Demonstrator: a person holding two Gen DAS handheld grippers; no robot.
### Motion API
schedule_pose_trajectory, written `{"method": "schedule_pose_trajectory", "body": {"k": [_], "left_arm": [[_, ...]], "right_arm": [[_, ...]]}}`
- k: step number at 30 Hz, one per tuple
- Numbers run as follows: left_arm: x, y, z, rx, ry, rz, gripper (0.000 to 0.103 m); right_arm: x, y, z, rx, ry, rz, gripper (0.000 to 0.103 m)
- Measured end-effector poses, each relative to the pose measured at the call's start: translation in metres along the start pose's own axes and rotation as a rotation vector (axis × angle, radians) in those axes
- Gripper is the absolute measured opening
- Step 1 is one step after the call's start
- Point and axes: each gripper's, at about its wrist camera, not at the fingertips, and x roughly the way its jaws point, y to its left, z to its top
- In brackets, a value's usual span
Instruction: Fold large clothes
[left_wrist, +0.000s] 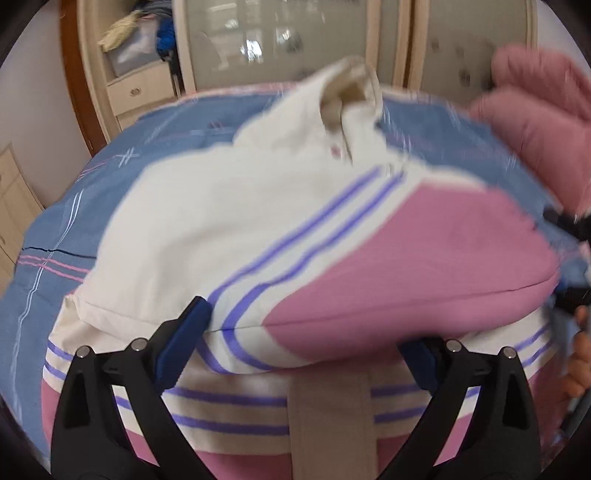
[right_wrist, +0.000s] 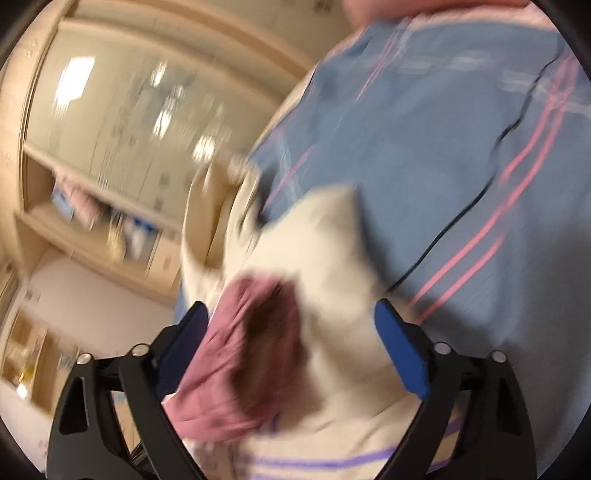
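Right now we are looking along the left hand-held gripper (left_wrist: 295, 345) at a polo shirt (left_wrist: 258, 229) lying on the bed (left_wrist: 74, 221), which is wearing a blue cover with pink and white lines. The shirt is cream, with purple stripes and a pink band, and its upper half is lying folded over the lower half, the collar (left_wrist: 351, 92) pointing away from us toward the wardrobe (left_wrist: 295, 40). Our left gripper's blue fingers (left_wrist: 181, 343) are standing wide apart, with the folded edge of the shirt sitting between them; the right finger is partly hidden under the pink cloth. A pink quilted bundle (left_wrist: 543, 110) is lying at the far right of the bed.

In the right wrist view, which is badly blurred, the right hand-held gripper (right_wrist: 295, 350) is also standing with its fingers apart, and bunched pink and cream cloth of the shirt is filling the gap between them. We cannot tell whether the fingers are touching the cloth. Shelves (right_wrist: 110, 221) with blurred things are showing at the left
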Motion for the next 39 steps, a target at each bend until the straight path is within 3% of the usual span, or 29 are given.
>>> {"method": "schedule_pose_trajectory", "body": {"k": [2, 3, 4, 5, 6, 7, 11, 14, 15, 16, 17, 19, 22, 27, 30, 32, 34, 38, 39], "left_arm": [[0.004, -0.01, -0.009, 0.044, 0.003, 0.028, 0.098], [0.004, -0.015, -0.013, 0.069, -0.001, 0.05, 0.098], [0.005, -0.019, -0.015, 0.085, -0.003, 0.066, 0.099], [0.004, -0.023, -0.017, 0.104, -0.007, 0.084, 0.099], [0.001, -0.029, -0.02, 0.132, -0.021, 0.106, 0.099], [-0.001, -0.031, -0.02, 0.143, -0.03, 0.119, 0.099], [-0.016, -0.03, -0.02, 0.132, -0.073, 0.101, 0.099], [-0.02, -0.028, -0.019, 0.116, -0.068, 0.093, 0.099], [-0.021, -0.028, -0.02, 0.114, -0.069, 0.095, 0.099], [-0.023, -0.028, -0.021, 0.111, -0.075, 0.092, 0.099], [-0.025, -0.028, -0.022, 0.108, -0.083, 0.088, 0.099], [-0.033, -0.028, -0.024, 0.107, -0.117, 0.081, 0.099], [-0.047, -0.026, -0.027, 0.103, -0.194, 0.093, 0.099], [-0.082, -0.004, -0.02, -0.033, -0.344, 0.063, 0.099], [-0.091, 0.019, -0.008, -0.151, -0.382, 0.044, 0.101], [-0.079, 0.028, 0.002, -0.176, -0.331, 0.053, 0.101], [-0.049, 0.035, 0.01, -0.194, -0.194, 0.081, 0.101], [0.02, 0.056, -0.007, -0.305, 0.059, -0.008, 0.101], [0.031, 0.058, -0.015, -0.323, 0.077, -0.006, 0.101]], "right_arm": [[0.003, 0.017, -0.01, -0.112, -0.019, -0.089, 0.068], [0.002, 0.02, -0.012, -0.131, -0.034, -0.093, 0.048], [-0.001, 0.02, -0.012, -0.129, -0.062, -0.077, 0.03], [-0.004, 0.02, -0.011, -0.125, -0.071, -0.032, 0.023], [-0.005, 0.019, -0.009, -0.123, -0.059, 0.014, 0.01], [-0.006, 0.018, -0.008, -0.108, -0.053, 0.047, 0.01], [-0.002, 0.016, -0.009, -0.126, -0.047, -0.02, 0.013], [0.011, 0.014, -0.012, -0.115, 0.036, 0.012, 0.042], [0.016, 0.016, -0.013, -0.118, 0.066, 0.057, 0.062], [0.018, 0.019, -0.015, -0.131, 0.08, 0.071, 0.066], [0.019, 0.026, -0.019, -0.168, 0.088, 0.056, 0.065], [0.013, 0.038, -0.026, -0.248, 0.054, 0.018, 0.038], [0.011, 0.046, -0.028, -0.289, 0.007, 0.011, 0.016], [-0.012, 0.045, -0.023, -0.281, -0.15, 0.012, 0.012], [-0.027, 0.051, -0.023, -0.319, -0.262, -0.063, 0.01], [-0.022, 0.047, -0.021, -0.305, -0.255, -0.111, 0.01], [-0.017, 0.042, -0.02, -0.288, -0.259, -0.171, 0.009], [-0.011, 0.038, -0.016, -0.276, -0.225, -0.167, 0.01], [-0.009, 0.039, -0.017, -0.282, -0.207, -0.171, 0.017]]}}
